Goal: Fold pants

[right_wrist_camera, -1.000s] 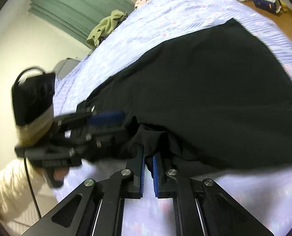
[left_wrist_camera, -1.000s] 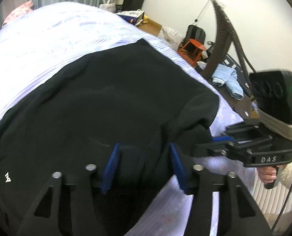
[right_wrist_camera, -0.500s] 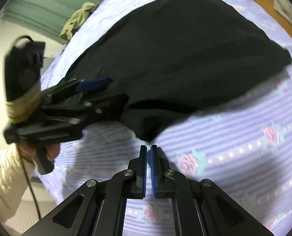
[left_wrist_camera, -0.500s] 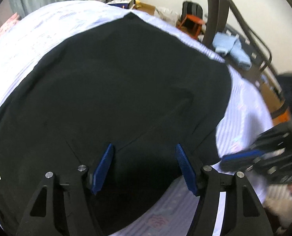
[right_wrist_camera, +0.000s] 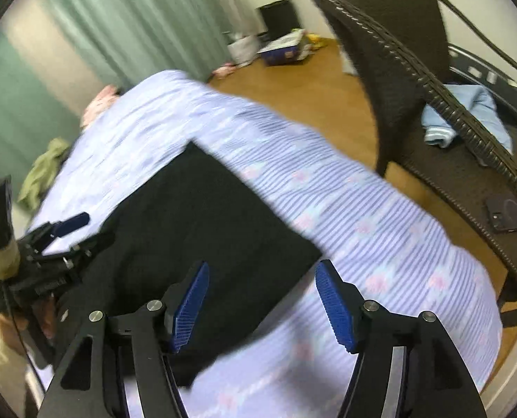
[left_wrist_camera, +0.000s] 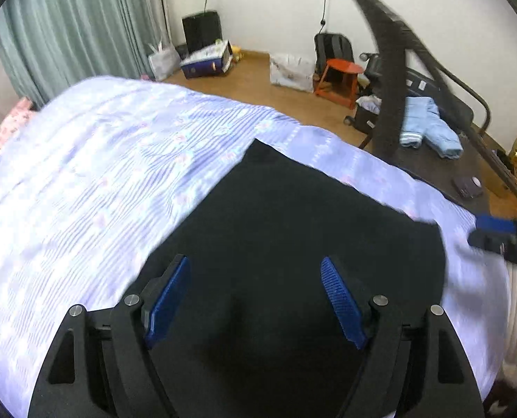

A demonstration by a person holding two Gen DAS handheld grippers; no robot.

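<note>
Here the black pants (left_wrist_camera: 293,230) are laid flat as a smooth, matte, straight-edged slab on the striped, rose-printed lilac bedsheet (left_wrist_camera: 101,181). The left gripper (left_wrist_camera: 255,299) is held above the cloth, its ribbed blue pads spread wide, nothing gripped. The right gripper (right_wrist_camera: 262,299) is likewise spread wide over the pants' edge. A woven wicker chair (right_wrist_camera: 398,38) is seen beyond.
</note>
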